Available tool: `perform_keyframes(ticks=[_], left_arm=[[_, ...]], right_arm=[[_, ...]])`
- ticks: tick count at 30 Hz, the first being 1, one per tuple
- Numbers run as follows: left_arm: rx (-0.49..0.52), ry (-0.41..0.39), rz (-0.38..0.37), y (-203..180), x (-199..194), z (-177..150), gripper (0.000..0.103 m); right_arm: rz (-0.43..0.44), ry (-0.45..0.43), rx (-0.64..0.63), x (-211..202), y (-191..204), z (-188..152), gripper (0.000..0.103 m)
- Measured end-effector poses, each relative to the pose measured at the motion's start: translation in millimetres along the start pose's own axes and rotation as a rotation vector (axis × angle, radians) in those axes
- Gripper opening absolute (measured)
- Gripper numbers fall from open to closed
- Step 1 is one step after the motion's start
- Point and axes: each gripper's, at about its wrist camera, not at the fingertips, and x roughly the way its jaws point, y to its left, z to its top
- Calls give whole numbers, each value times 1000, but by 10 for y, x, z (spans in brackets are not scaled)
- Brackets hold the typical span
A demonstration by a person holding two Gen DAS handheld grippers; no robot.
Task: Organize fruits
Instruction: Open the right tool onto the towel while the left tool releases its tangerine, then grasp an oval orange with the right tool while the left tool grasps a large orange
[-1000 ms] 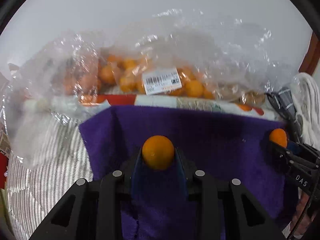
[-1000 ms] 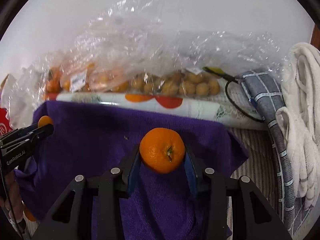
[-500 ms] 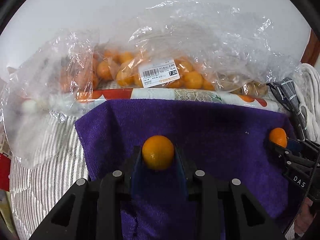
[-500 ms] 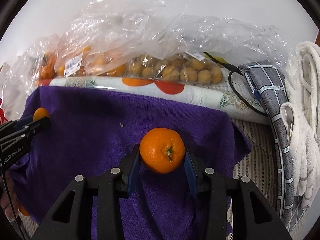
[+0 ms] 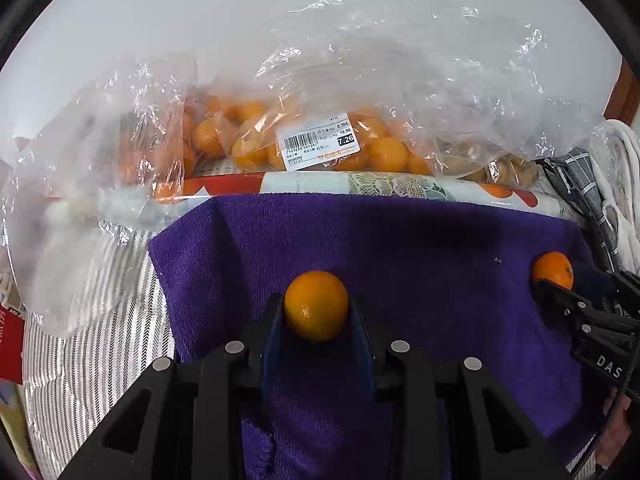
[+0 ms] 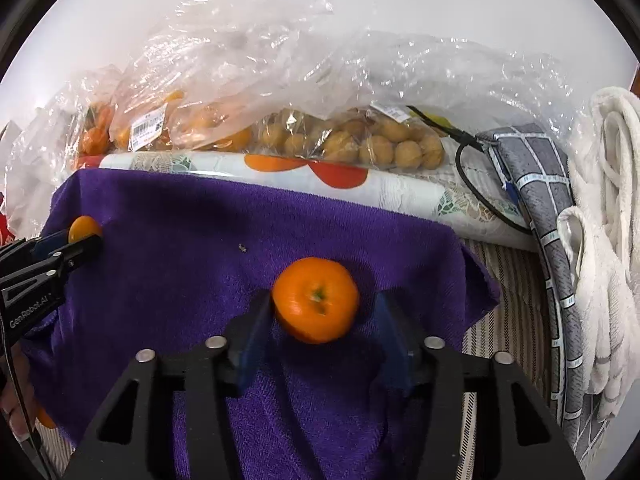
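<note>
While spreading, right gripper (image 6: 320, 320): jaws opening, tangerine (image 6: 316, 300) between them, touching left pad, clear of right pad, resting on purple towel (image 6: 180, 240). Left gripper (image 5: 316, 320): pinching small orange fruit (image 5: 316, 305) between blue pads, above same towel. Behind towel: rolled patterned cloth (image 6: 380, 188), white with orange and red print. Behind roll: clear plastic bags (image 5: 360, 80), one with orange fruits and price label (image 5: 320, 146), one with tan round fruits (image 6: 380, 144). Right of towel: grey checked cloth (image 6: 540, 184), black cable (image 6: 472, 184), white rope bundle (image 6: 612, 200). Underneath: striped fabric (image 5: 92, 360).
</note>
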Motion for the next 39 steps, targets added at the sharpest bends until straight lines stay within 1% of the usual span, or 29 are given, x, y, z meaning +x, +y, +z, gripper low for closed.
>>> perform_keyframes(ticks=[1,7,8,10,11,15,18,21,24,26,28,30,31,33,36,39], left_arm=[[0,1,-1,1,2,1,31],[-4,1,-1,21,-25,10,32],[-3,-1,-1,22,-32,13,34],[-5,-3,7,37,-57,21,47],[-7,-6,11,45,-75,26,50],[-6,-20,15,62,-207,45,51],[-3,-51,25,57,-346,63,51],[15,-96,39,0,-532,67,51],[57,-137,50,-99,-796,69,51],[65,-171,37,-152,-947,71,51],[89,-203,36,-209,-1113,21,51],[103,-224,28,-250,-1270,-76,51],[112,-228,12,-270,-1339,-132,51],[141,-219,-12,-316,-1451,-262,51],[174,-227,-21,-292,-1656,-516,51],[160,-255,-18,-171,-1820,-766,51]], right_arm=[[-2,-3,-5,-10,6,6,64],[-1,-19,-21,-84,21,55,69],[2,-22,-21,-96,28,47,69],[1,-26,-21,-111,40,71,69],[5,-23,-21,-121,44,79,69],[31,-7,-2,-225,2,62,69],[33,-46,16,-314,-43,65,69],[10,-102,26,-485,-56,65,69],[15,-154,20,-727,-55,29,69],[15,-188,17,-919,-51,-70,69],[12,-210,28,-1070,-55,-194,69],[-19,-214,31,-1205,-52,-283,69],[-45,-231,39,-1298,-55,-344,69],[-53,-244,46,-1415,-58,-459,69],[2,-232,80,-1554,-76,-680,69],[44,-221,83,-1623,-43,-887,69]])
